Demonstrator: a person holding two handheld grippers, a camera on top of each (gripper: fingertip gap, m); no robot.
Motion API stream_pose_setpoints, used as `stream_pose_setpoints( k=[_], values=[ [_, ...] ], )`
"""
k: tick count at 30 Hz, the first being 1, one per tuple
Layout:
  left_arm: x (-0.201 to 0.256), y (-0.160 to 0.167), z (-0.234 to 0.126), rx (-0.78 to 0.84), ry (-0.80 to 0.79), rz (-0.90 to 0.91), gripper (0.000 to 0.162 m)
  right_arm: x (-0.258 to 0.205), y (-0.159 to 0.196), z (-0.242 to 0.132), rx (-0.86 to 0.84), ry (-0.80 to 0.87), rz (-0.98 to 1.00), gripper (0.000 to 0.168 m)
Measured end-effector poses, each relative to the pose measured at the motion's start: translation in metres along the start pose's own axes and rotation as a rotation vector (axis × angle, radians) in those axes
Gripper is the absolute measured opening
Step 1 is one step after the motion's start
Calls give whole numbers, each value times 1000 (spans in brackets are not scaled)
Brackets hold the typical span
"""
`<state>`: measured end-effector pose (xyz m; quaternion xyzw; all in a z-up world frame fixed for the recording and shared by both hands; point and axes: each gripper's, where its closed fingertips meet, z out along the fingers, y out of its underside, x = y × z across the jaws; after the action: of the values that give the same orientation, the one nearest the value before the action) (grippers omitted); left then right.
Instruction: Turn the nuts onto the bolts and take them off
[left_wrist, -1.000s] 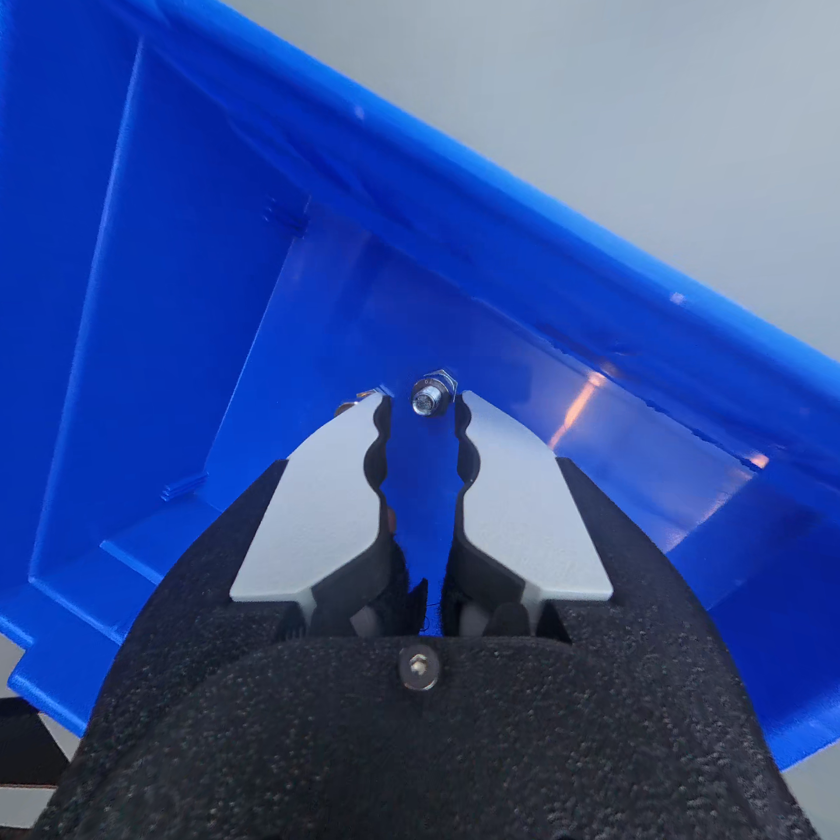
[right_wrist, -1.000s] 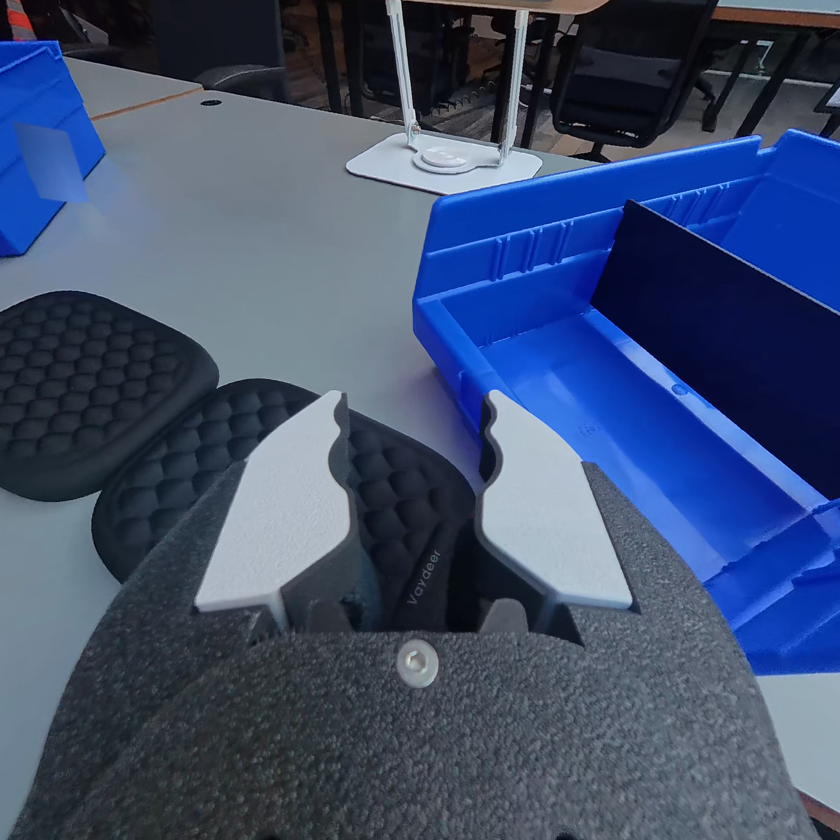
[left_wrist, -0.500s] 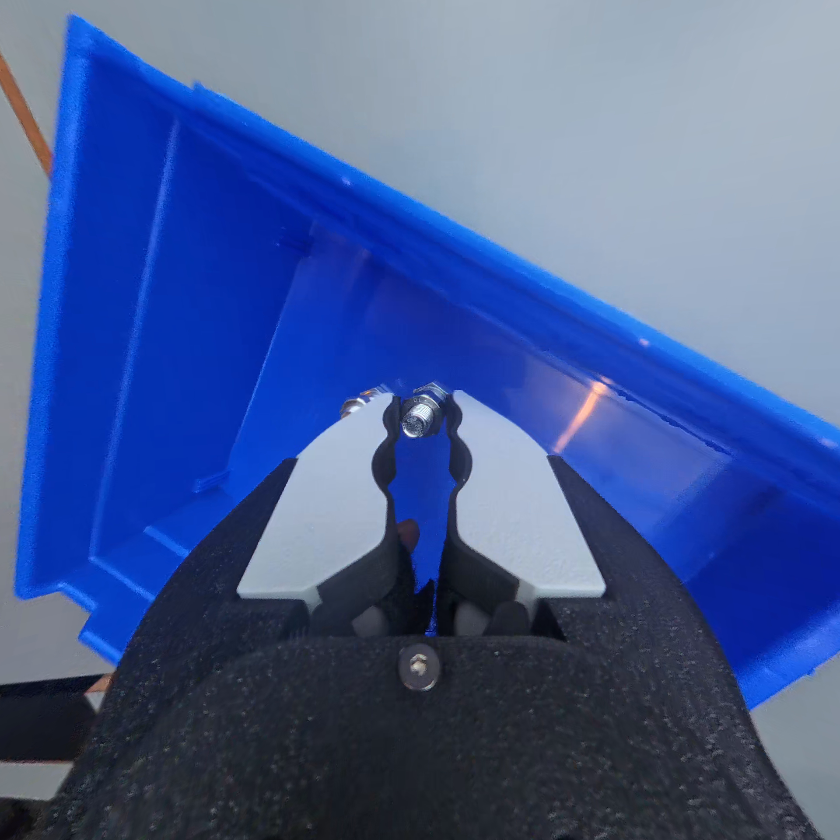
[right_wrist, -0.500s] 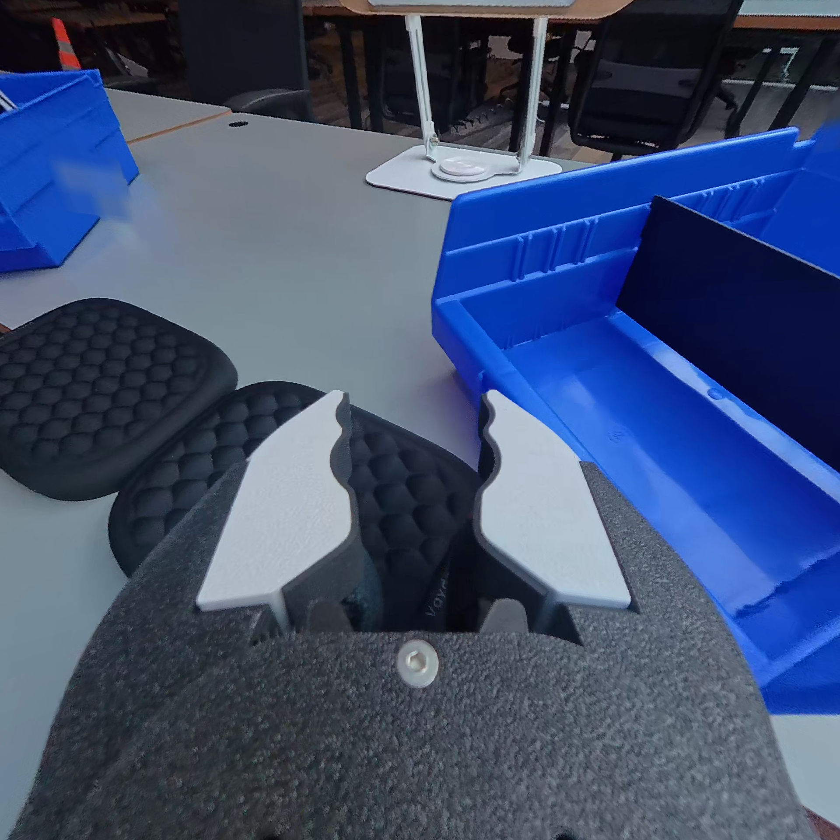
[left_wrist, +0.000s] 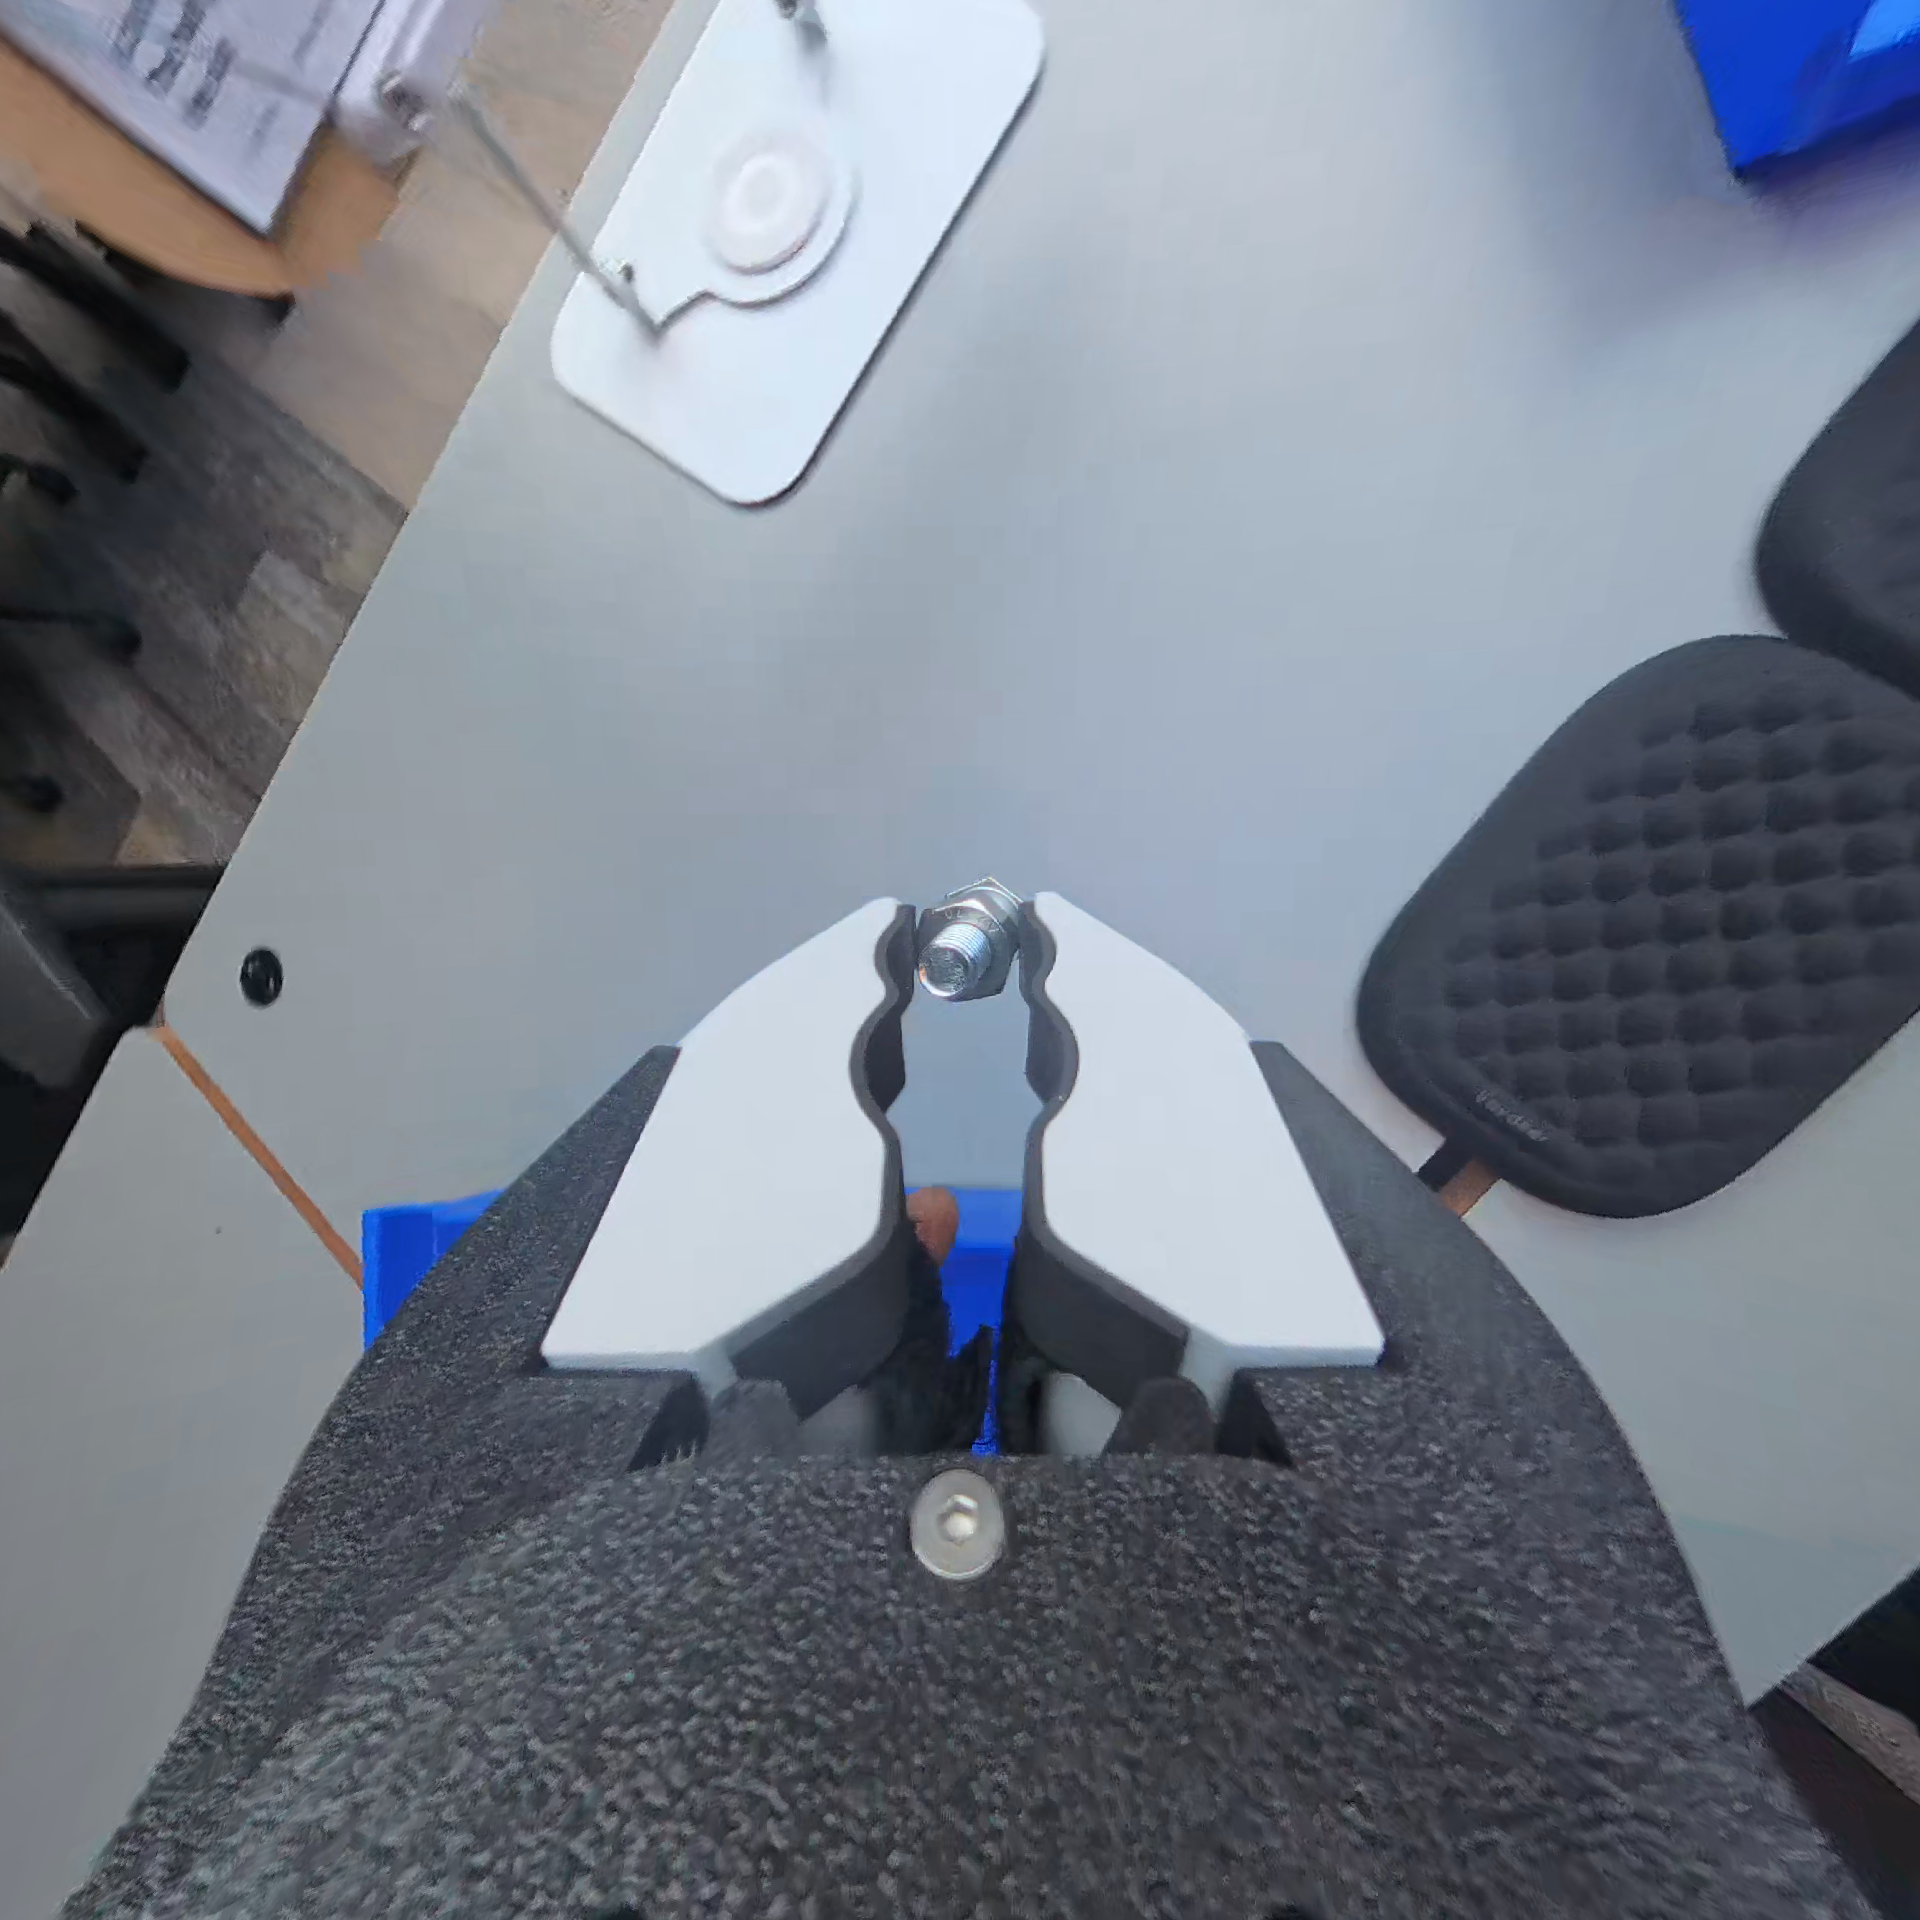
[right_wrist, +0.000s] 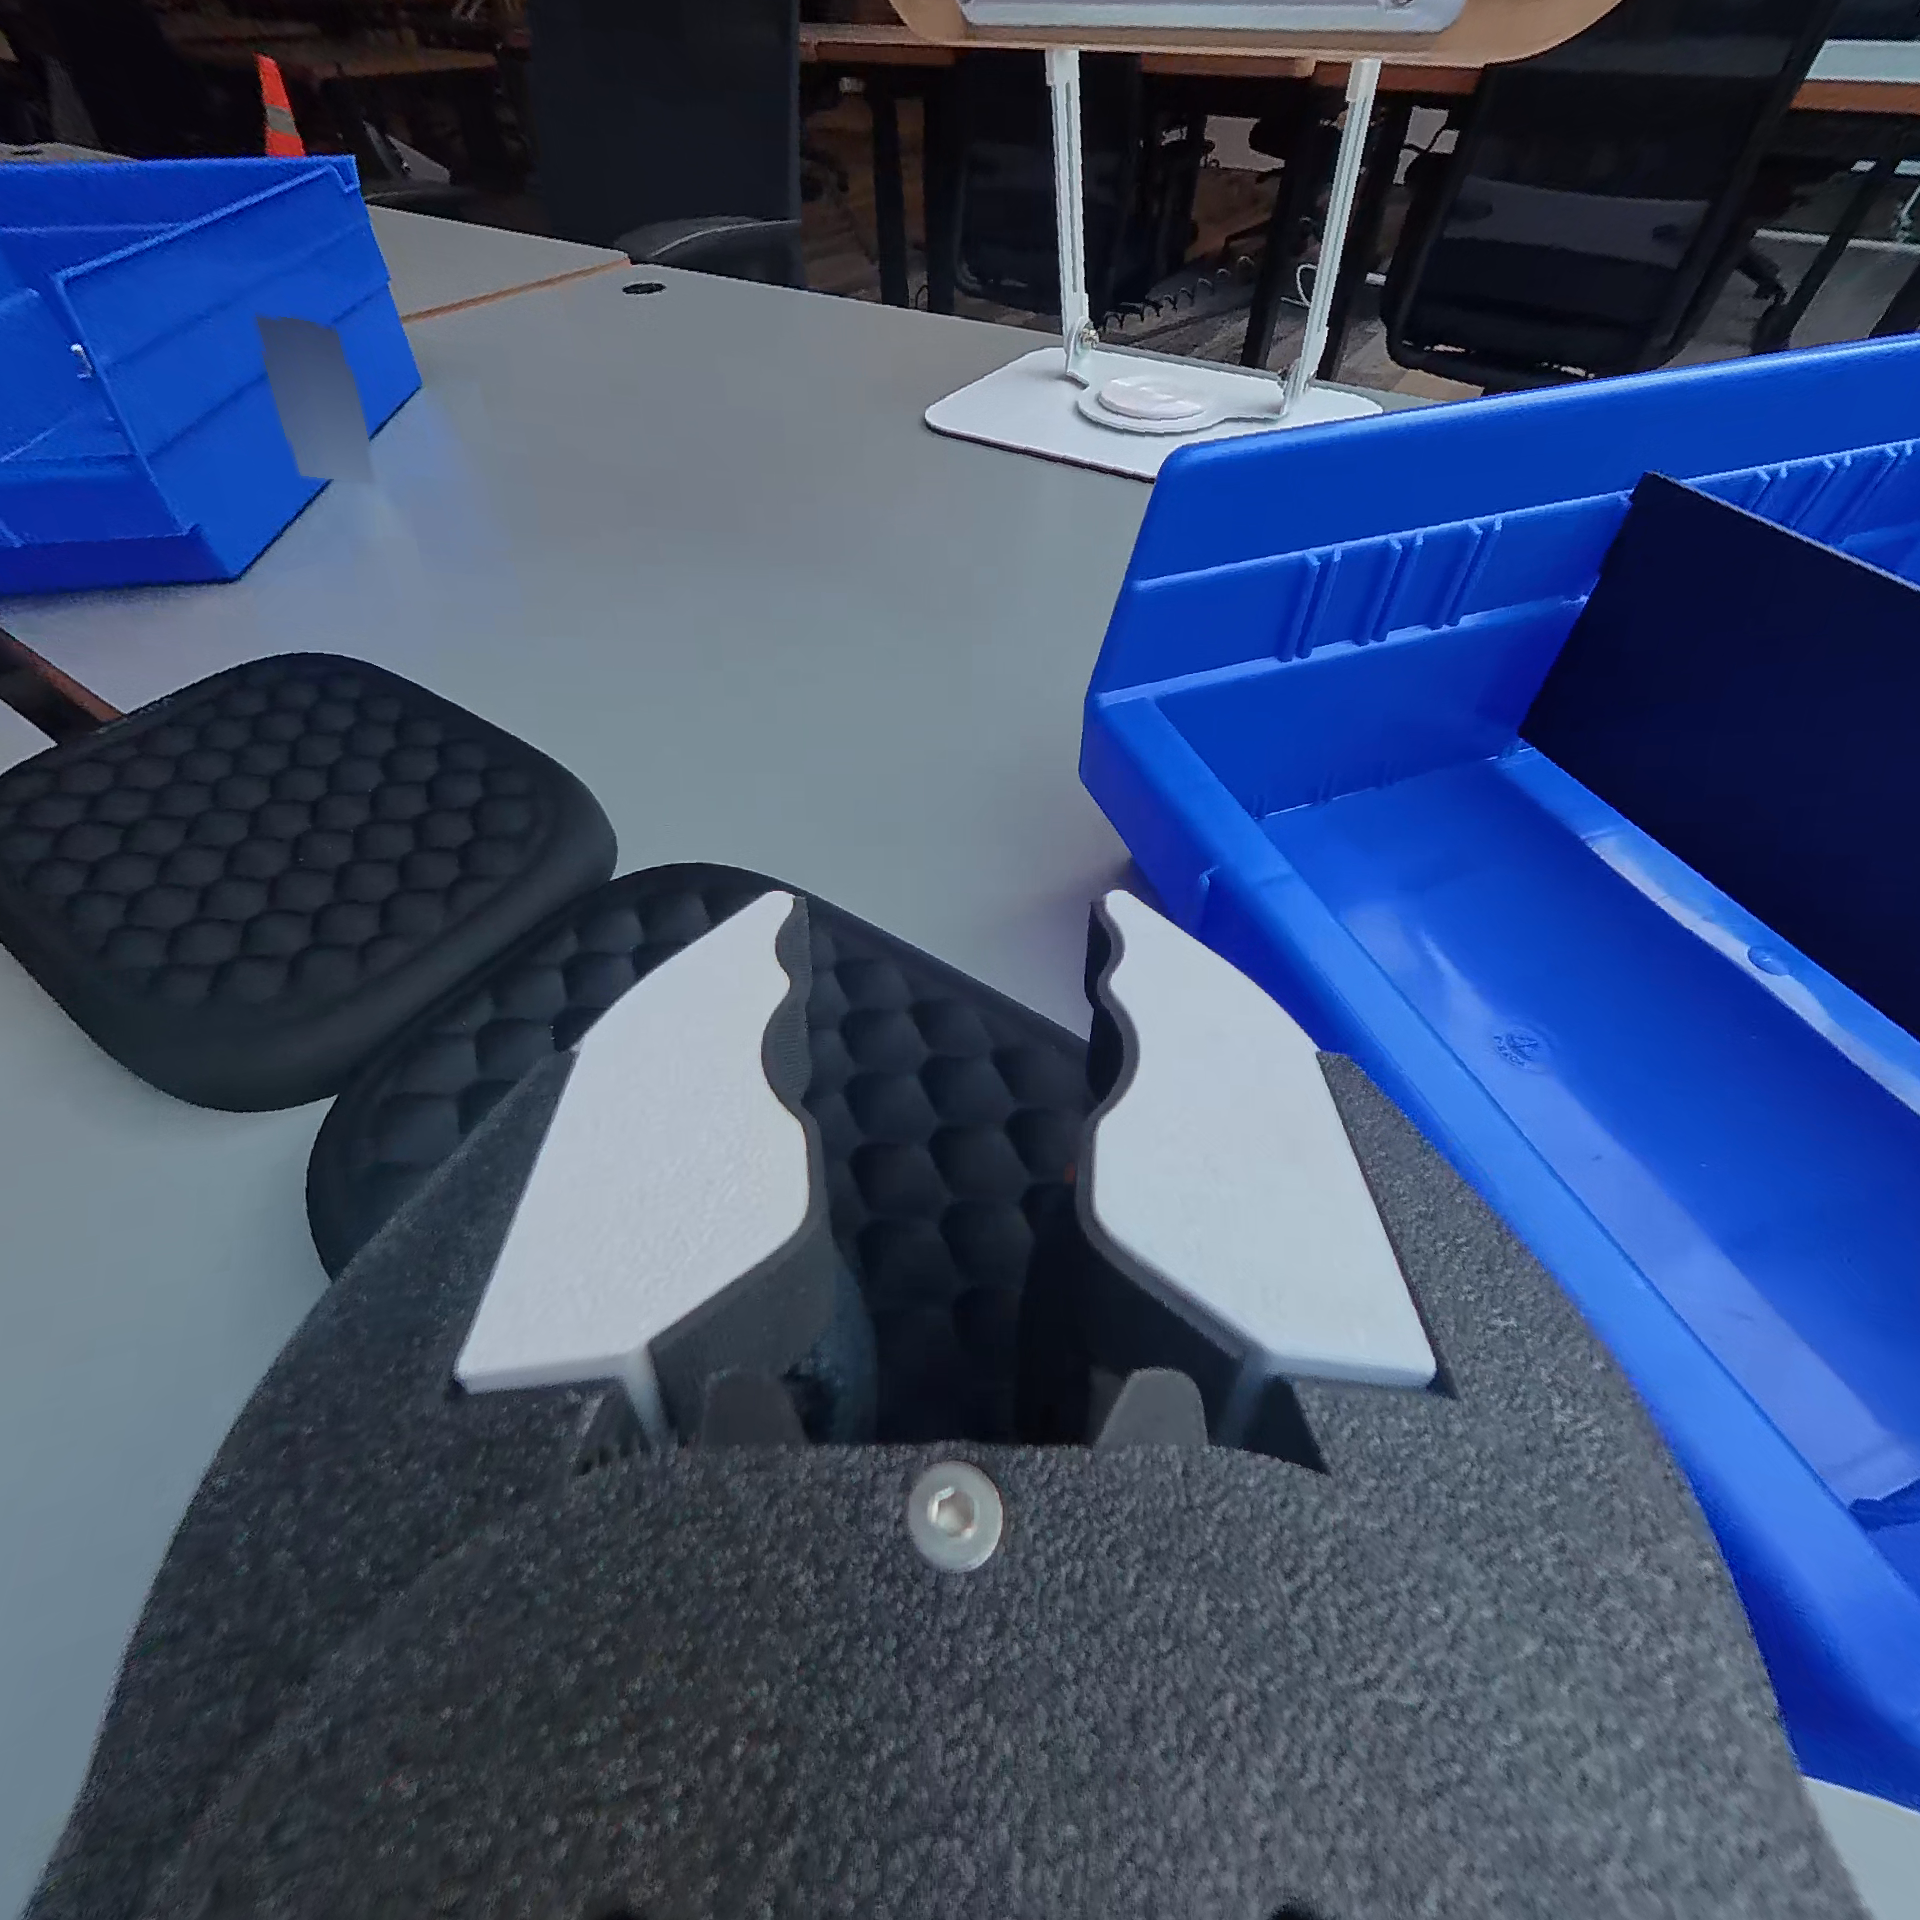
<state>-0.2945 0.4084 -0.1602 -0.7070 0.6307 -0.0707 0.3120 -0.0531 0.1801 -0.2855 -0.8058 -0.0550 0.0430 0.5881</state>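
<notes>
Between left tongs (left_wrist: 964, 928), a nutted bolt (left_wrist: 961, 954); right tongs (right_wrist: 940, 914) agape, empty, beside blue bin (right_wrist: 1455, 644).

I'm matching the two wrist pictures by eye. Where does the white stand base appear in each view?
Left wrist view: stand base at top, left of centre, on the grey table, seen from above.
Right wrist view: stand base at top, right of centre, behind the blue bin.
Shared landmark: the black honeycomb pads, at right in the left view, at lower left in the right view.
</notes>
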Motion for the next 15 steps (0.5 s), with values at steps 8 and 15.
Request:
stream_pose_setpoints(
  k=[8,15],
  values=[
    [92,-40,83,-84,113,239,19,2,5,2,-34,-5,41,50],
    [137,-41,141,-180,191,322,19,3,6,3,-42,-7,54,49]
  ],
)
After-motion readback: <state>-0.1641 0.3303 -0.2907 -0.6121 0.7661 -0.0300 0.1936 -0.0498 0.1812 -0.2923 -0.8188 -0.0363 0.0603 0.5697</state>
